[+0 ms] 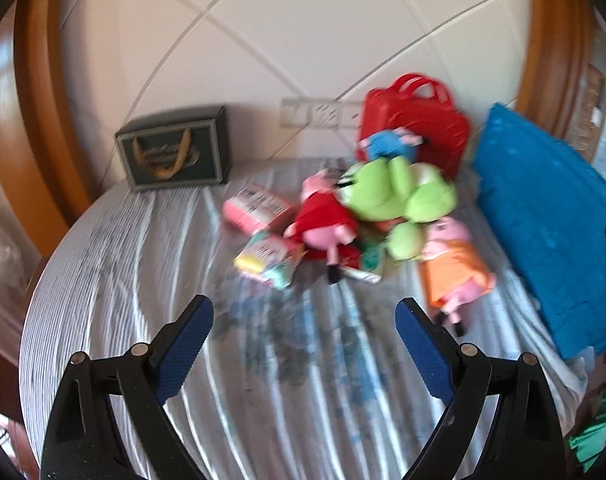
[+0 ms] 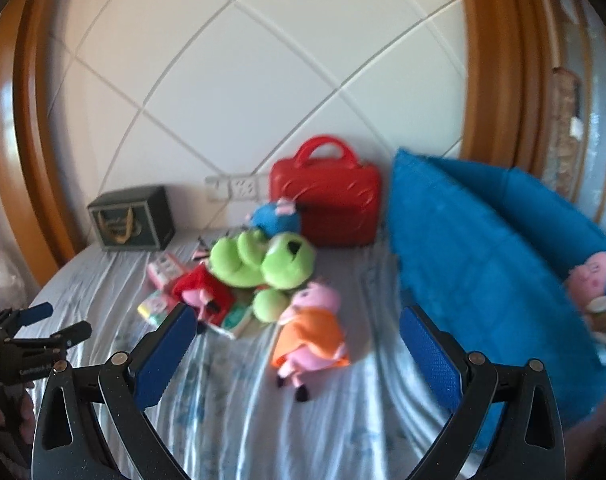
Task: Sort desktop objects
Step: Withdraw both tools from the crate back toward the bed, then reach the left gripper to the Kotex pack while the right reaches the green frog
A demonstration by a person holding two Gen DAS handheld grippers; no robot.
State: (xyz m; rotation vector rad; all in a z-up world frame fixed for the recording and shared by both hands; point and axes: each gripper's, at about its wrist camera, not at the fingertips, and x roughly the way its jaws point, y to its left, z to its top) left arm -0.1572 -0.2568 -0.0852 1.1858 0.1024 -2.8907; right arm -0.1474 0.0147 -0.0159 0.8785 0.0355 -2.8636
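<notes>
The left gripper [image 1: 304, 316] has its blue pads spread wide with nothing between them, only striped bed sheet [image 1: 115, 280] below. The right gripper [image 2: 297, 328] is equally wide and empty, though the pig plush in the orange dress [image 2: 311, 336] lies on the sheet in line with its gap, not touched. At the left edge of the right wrist view the left gripper shows again, held apart from everything.

Beyond the fingers, toward the middle of the bed, sits the heap to be sorted: a pig plush in a red dress [image 1: 323, 224], a green plush [image 1: 399, 196] on top, a blue-clad plush [image 1: 387, 146] behind it, and small pink packets [image 1: 255, 206] at the heap's left side. A red case [image 1: 415, 124] and a dark box [image 1: 175, 152] stand along the headboard edge; a blue cushion [image 1: 551, 216] fills the right side.

The likely risk is a muddled grab: the toys overlap, so closing on one could drag its neighbours or catch loose sheet. Both views are blurred, which suggests a hasty approach that could miss.
</notes>
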